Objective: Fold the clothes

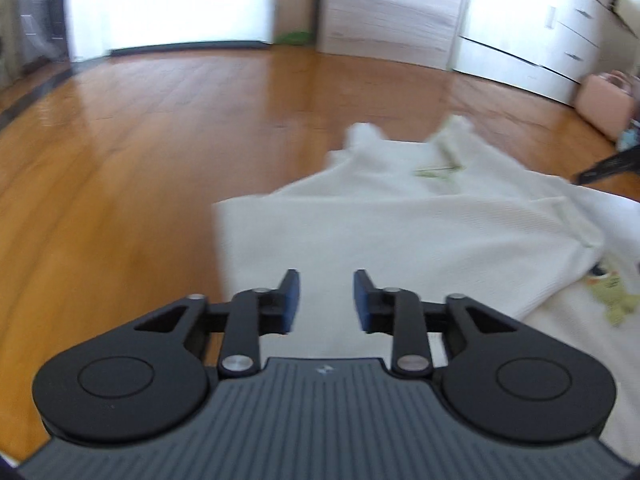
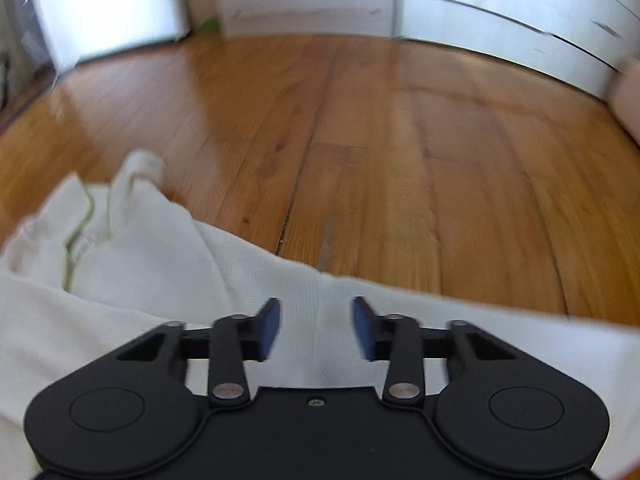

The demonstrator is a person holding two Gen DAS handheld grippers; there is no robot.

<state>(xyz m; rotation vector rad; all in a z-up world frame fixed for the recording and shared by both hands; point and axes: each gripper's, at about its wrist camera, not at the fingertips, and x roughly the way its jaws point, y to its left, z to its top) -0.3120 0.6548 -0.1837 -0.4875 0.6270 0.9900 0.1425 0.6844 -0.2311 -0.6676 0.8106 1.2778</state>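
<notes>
A white garment (image 1: 400, 224) with pale green trim lies spread on the wooden floor; a small green printed figure shows at its right edge in the left wrist view. My left gripper (image 1: 326, 300) hovers open over the garment's near left part, with nothing between its blue pads (image 1: 292, 300). In the right wrist view the same white garment (image 2: 160, 264) fills the lower left, its green-edged collar at the far left. My right gripper (image 2: 316, 328) is open above the garment's straight far edge, and its pads (image 2: 364, 328) hold nothing. Both views are motion-blurred.
Bare wooden floor (image 1: 160, 128) stretches ahead and to the left. White drawers (image 1: 560, 32) and a wood-grain cabinet (image 1: 384, 4) line the far wall. A pink box (image 1: 604, 100) stands at the right, and a dark object (image 1: 608, 164) pokes in beside the garment.
</notes>
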